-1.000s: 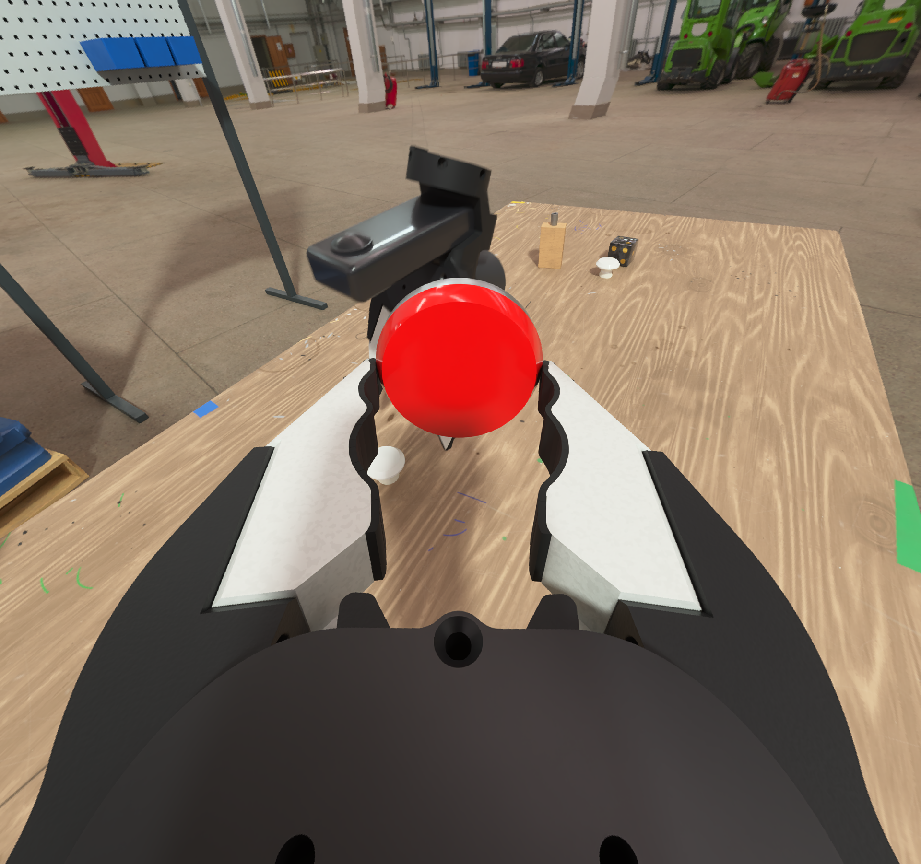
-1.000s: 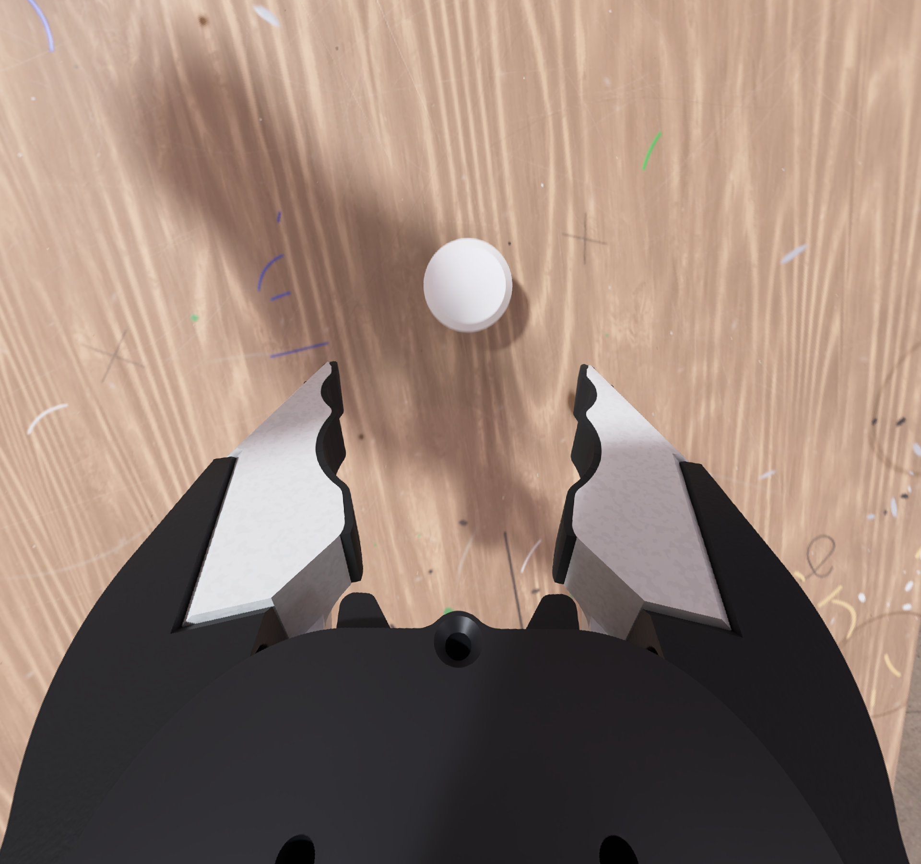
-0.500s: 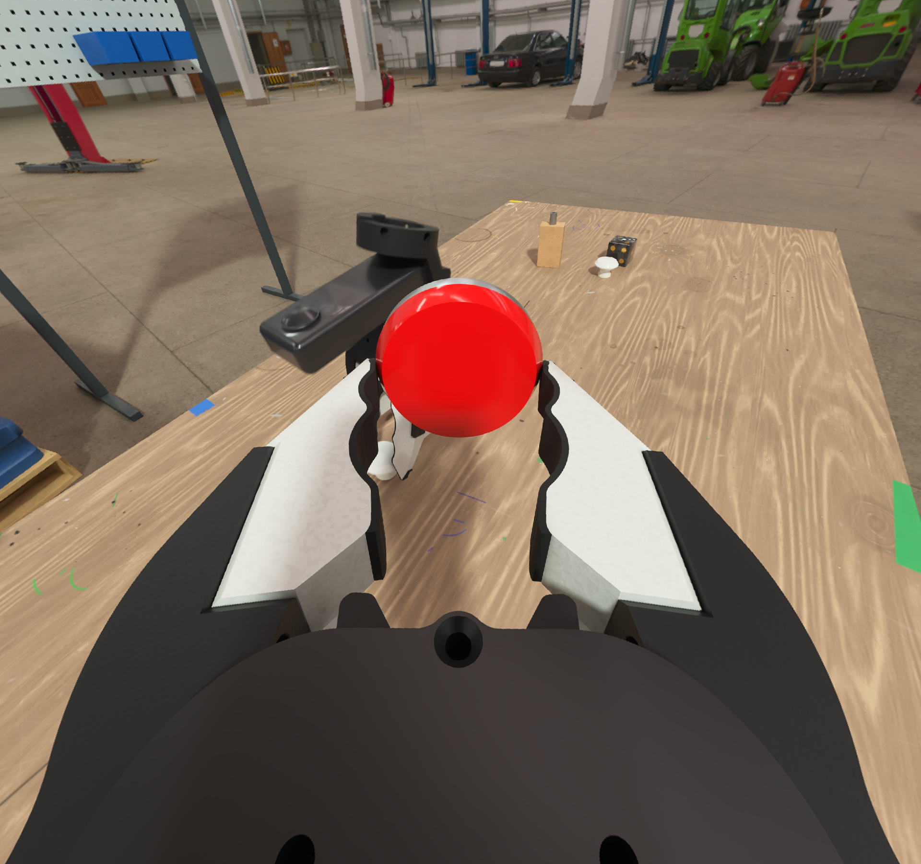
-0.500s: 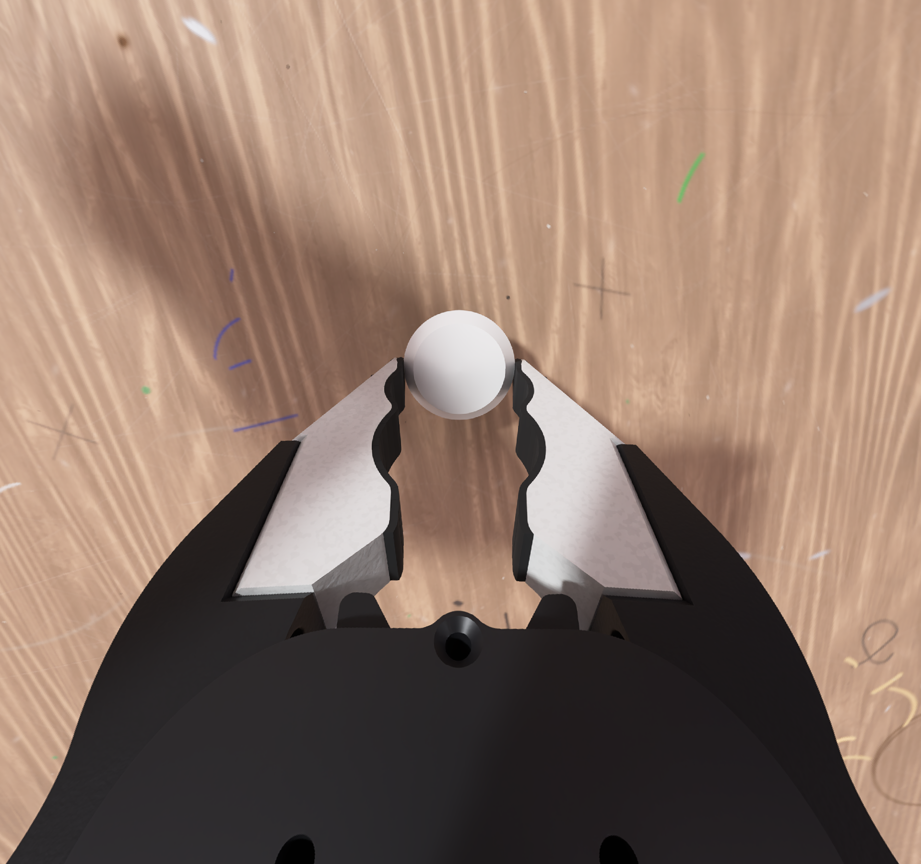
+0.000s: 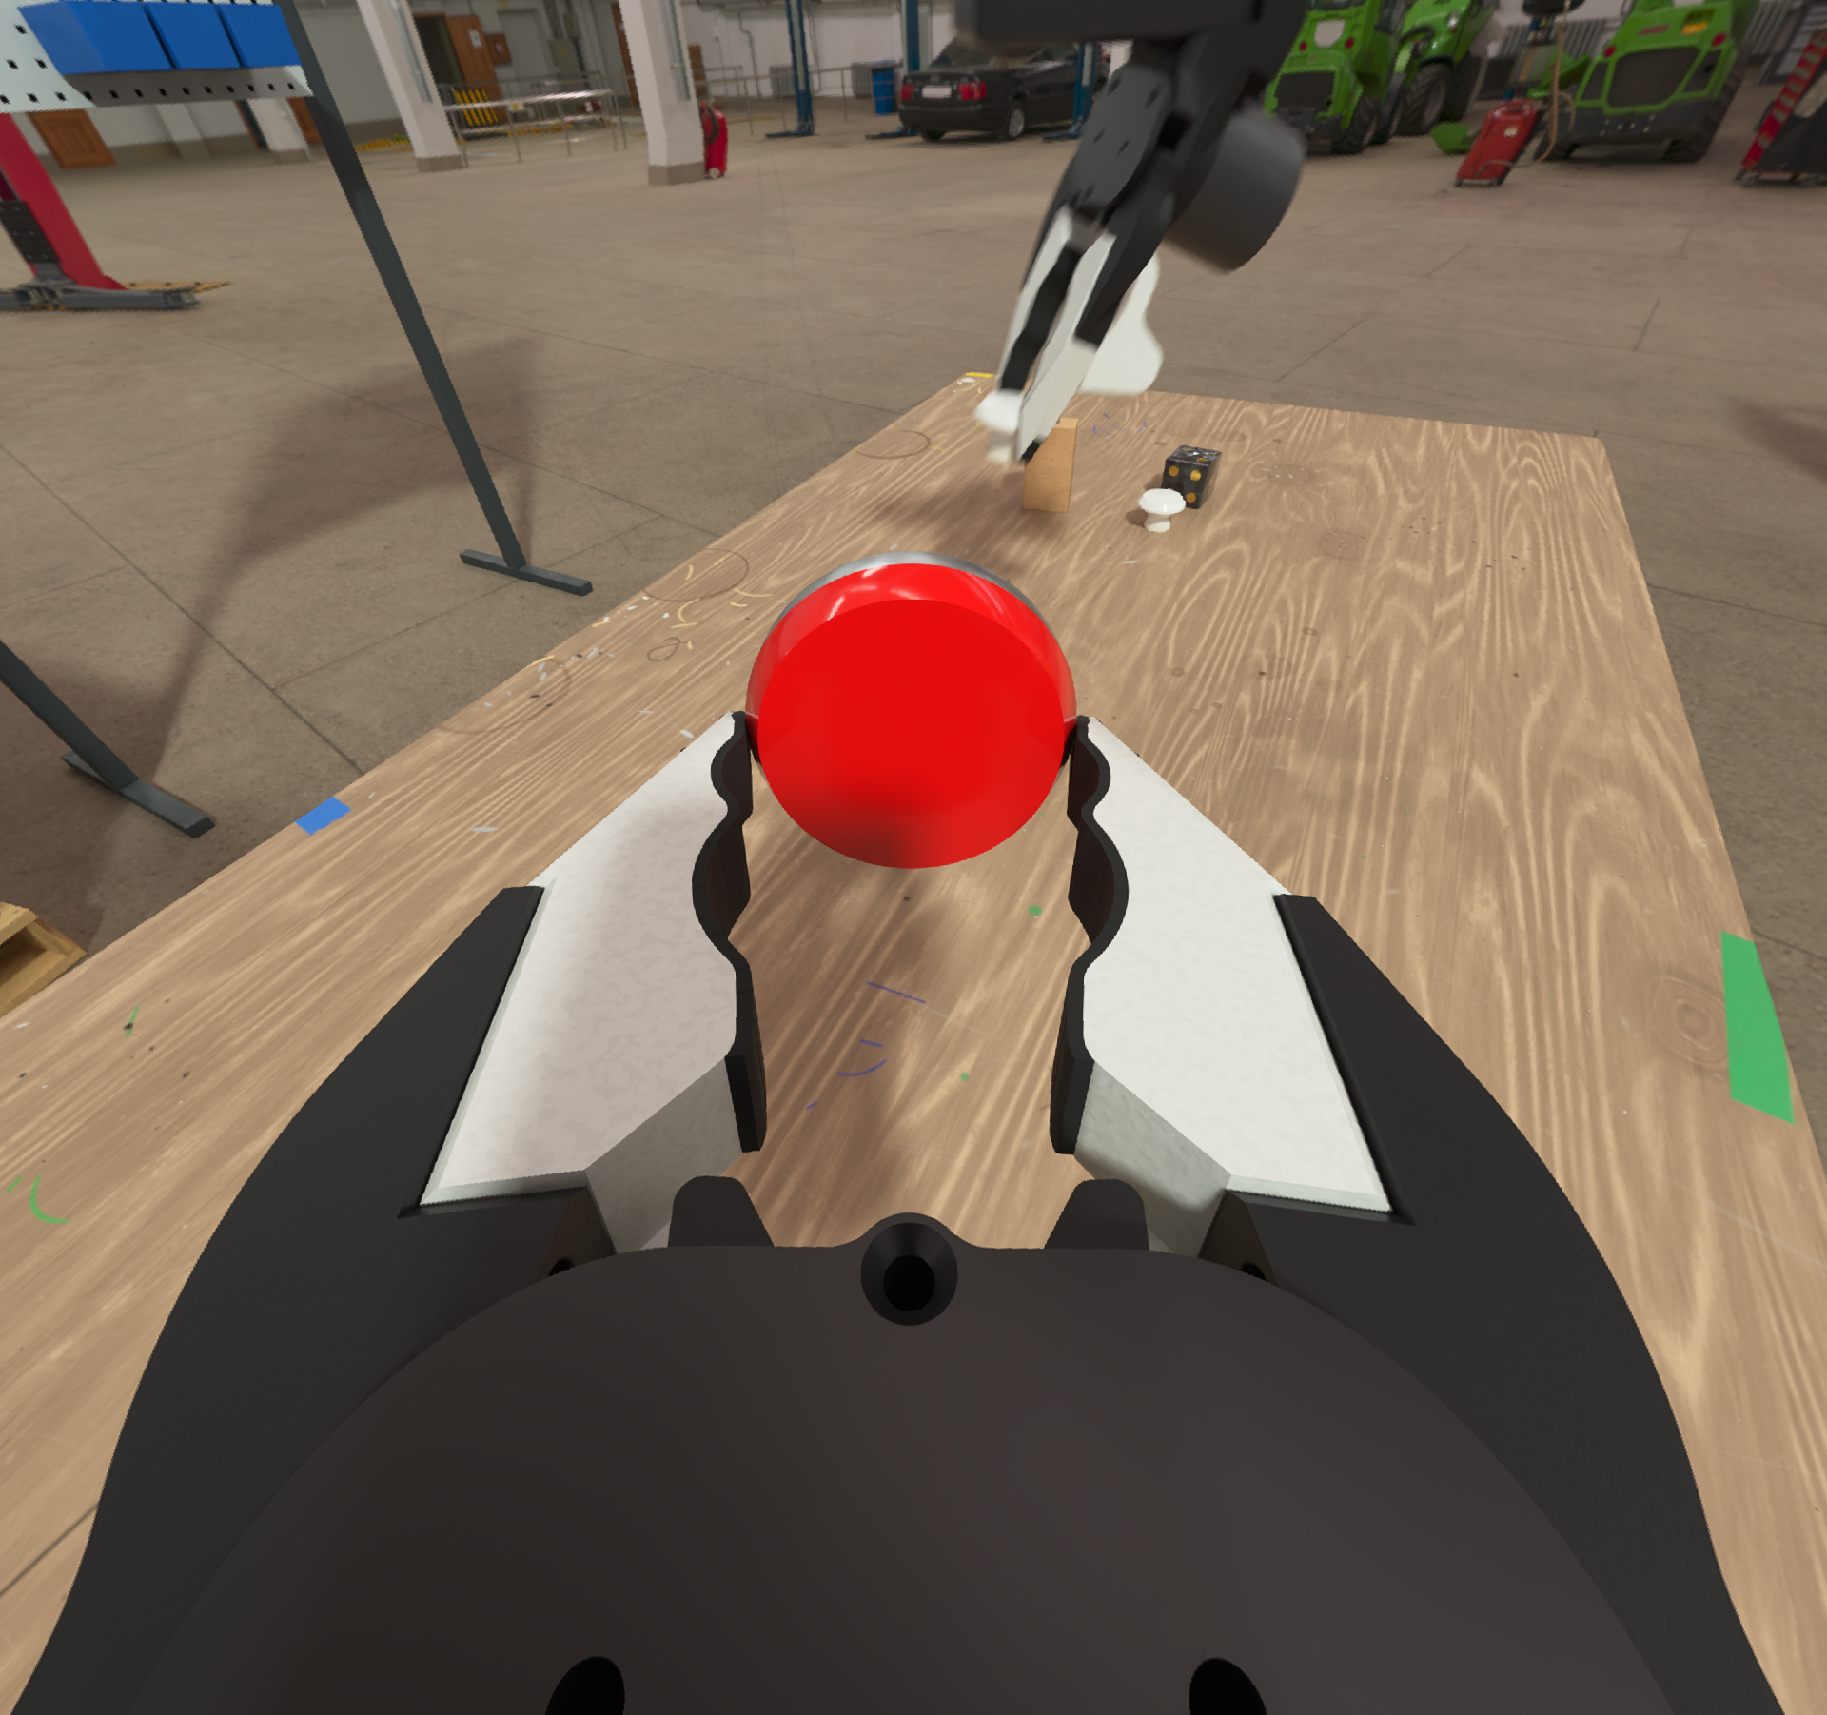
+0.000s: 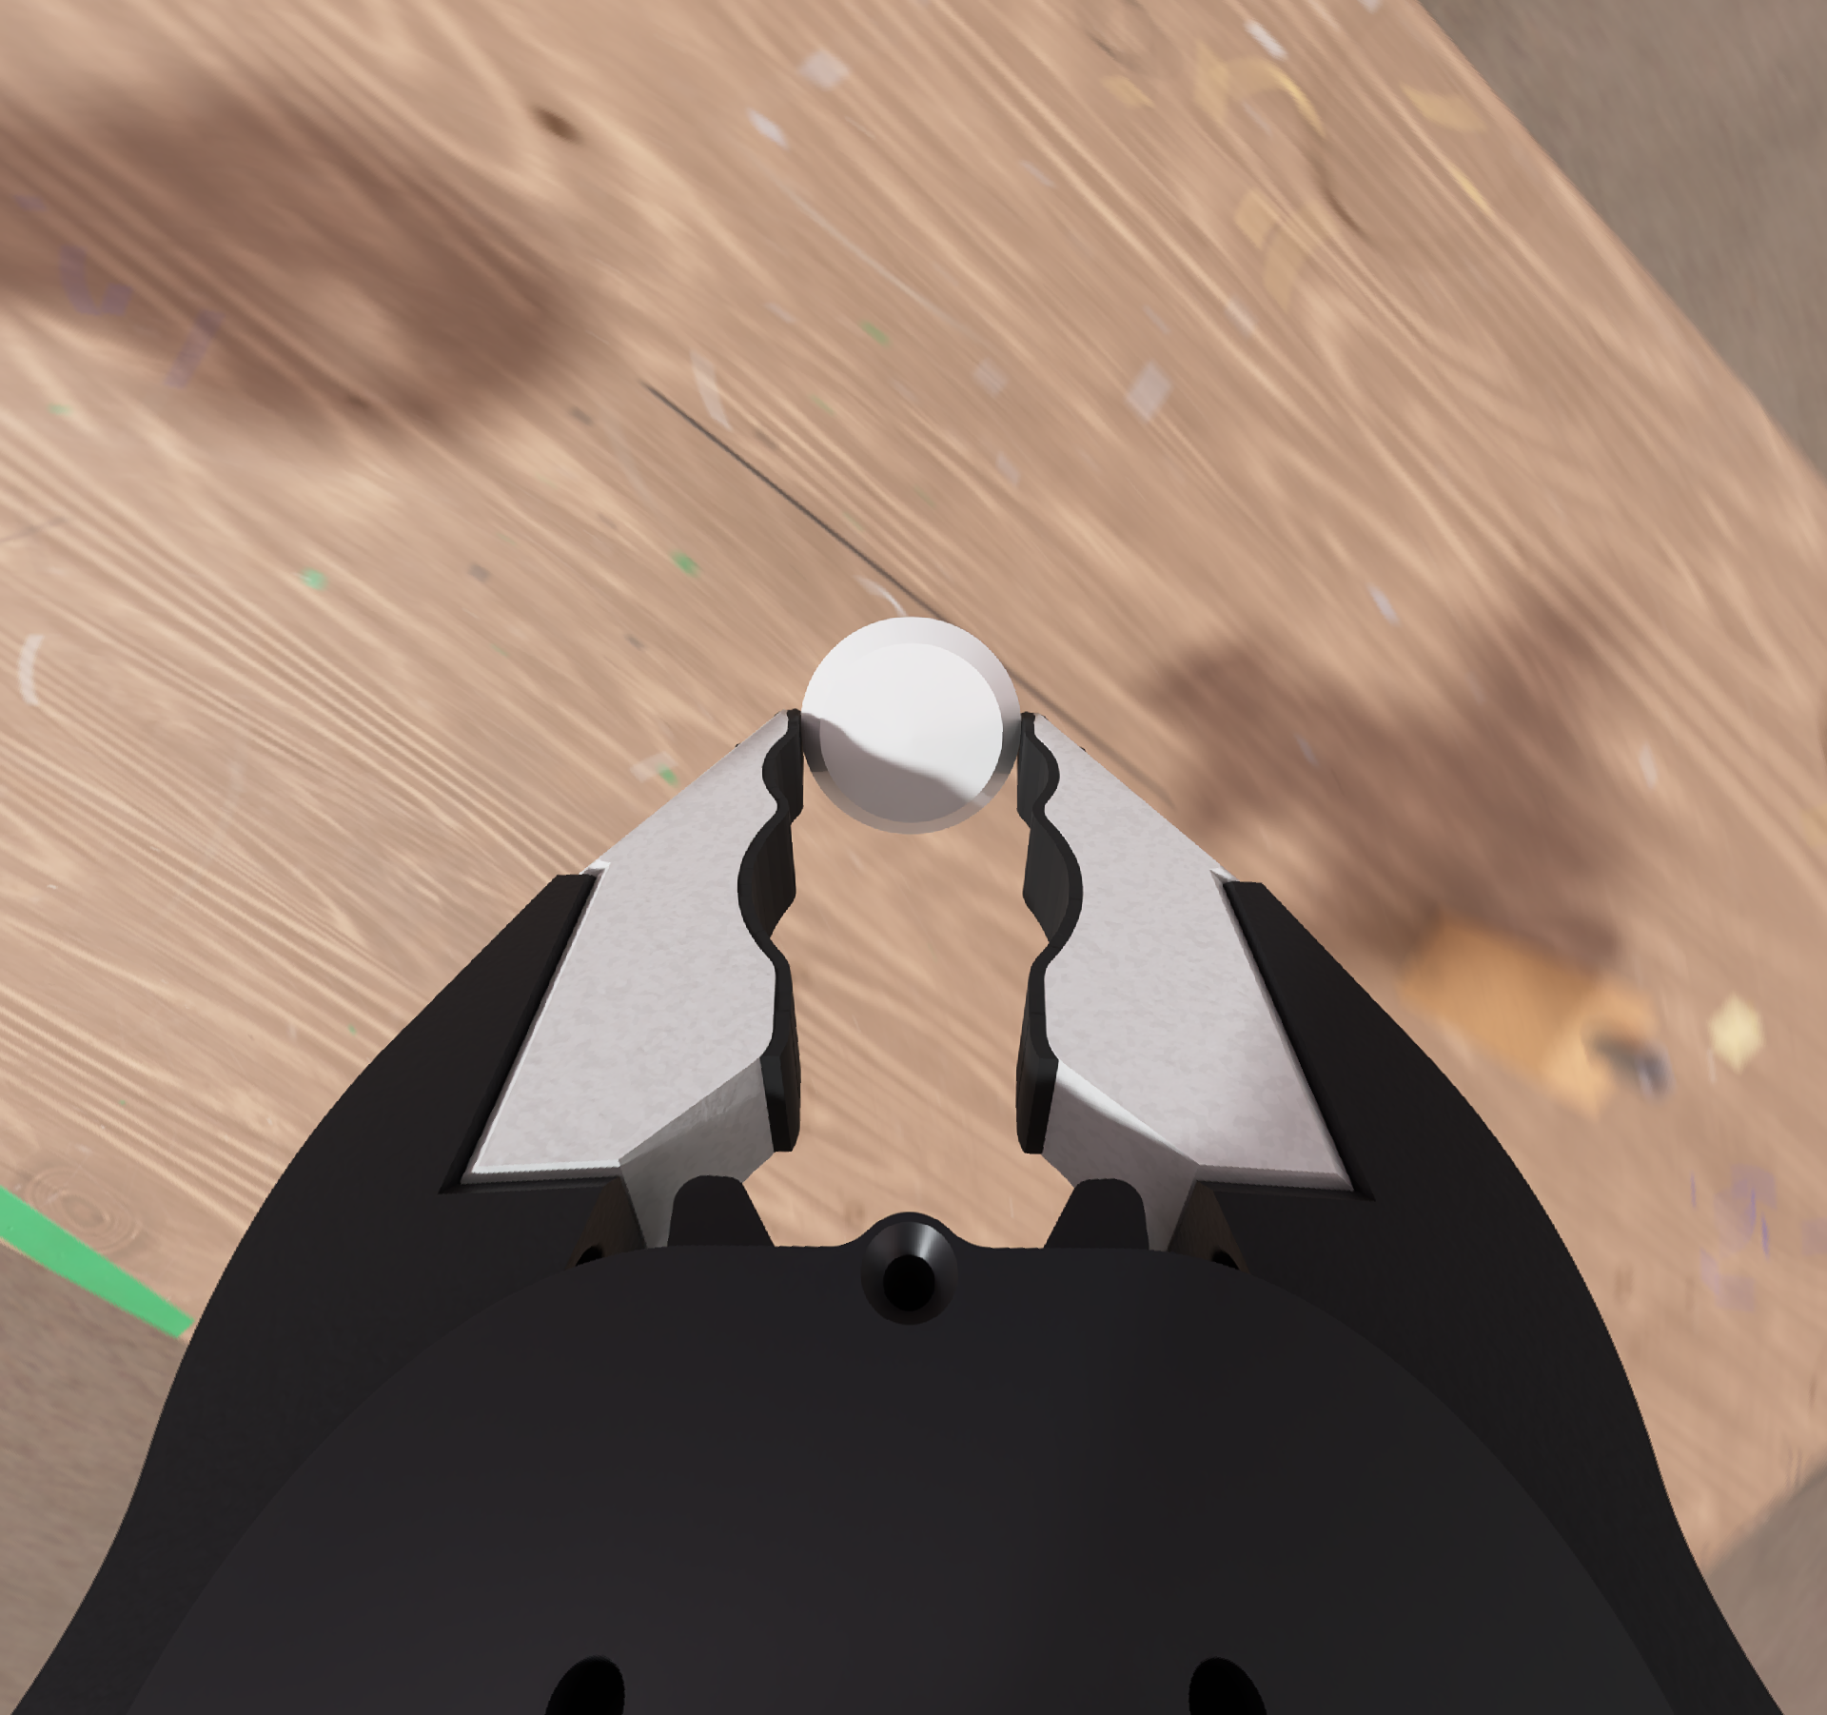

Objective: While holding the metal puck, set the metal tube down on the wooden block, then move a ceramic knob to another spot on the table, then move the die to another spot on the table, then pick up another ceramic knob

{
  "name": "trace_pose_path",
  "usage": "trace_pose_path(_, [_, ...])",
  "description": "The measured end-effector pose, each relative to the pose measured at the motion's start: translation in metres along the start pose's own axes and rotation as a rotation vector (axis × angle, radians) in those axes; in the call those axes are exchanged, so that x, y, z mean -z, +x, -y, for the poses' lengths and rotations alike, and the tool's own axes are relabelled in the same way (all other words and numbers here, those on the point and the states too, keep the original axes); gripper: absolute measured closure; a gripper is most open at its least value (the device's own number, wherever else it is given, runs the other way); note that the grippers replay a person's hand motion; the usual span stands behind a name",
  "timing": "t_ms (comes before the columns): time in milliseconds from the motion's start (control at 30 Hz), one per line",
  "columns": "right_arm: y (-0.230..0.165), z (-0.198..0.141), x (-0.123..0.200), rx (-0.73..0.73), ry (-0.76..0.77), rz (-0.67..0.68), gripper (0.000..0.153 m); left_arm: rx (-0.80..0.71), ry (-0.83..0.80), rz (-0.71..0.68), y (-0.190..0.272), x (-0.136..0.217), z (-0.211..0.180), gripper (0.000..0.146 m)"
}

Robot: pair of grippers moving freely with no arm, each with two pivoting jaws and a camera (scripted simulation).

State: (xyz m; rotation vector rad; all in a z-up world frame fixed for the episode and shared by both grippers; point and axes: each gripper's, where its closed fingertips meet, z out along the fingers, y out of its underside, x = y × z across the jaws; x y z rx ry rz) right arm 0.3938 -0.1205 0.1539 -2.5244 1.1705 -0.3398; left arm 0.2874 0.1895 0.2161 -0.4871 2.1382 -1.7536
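We see the round metal puck with a glossy red face and silvery rim [image 5: 910, 713] pinched at its sides between the left gripper's [image 5: 910, 738] fingertips, clear above the table's middle. The white, round-capped ceramic knob [image 6: 908, 723] sits clamped between the right gripper's [image 6: 908, 748] fingertips, lifted off the plywood near the far left corner. Below it the small pale wooden block [image 5: 1050, 466] stands upright by the far edge; the metal tube on it is hidden or too blurred to tell. Just right of the block a second white ceramic knob [image 5: 1161, 509] rests upright, close beside the black die with yellow pips [image 5: 1192, 475].
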Motion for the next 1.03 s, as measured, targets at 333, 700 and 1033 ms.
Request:
trace_pose_path(333, [0.117, -0.191, 0.07, -0.555, -0.102, -0.16, 0.109, -0.003, -0.038, -0.014, 0.006, -0.015, -0.006, 0.081])
trace_pose_path(700, [0.123, -0.261, 0.0, -0.71, -0.227, -0.083, 0.109, -0.005, -0.055, -0.019, 0.009, -0.02, -0.009, 0.081])
trace_pose_path(1033, [0.121, -0.28, -0.035, -0.779, -0.279, -0.054, 0.109, 0.002, -0.07, -0.023, 0.007, -0.023, -0.014, 0.081])
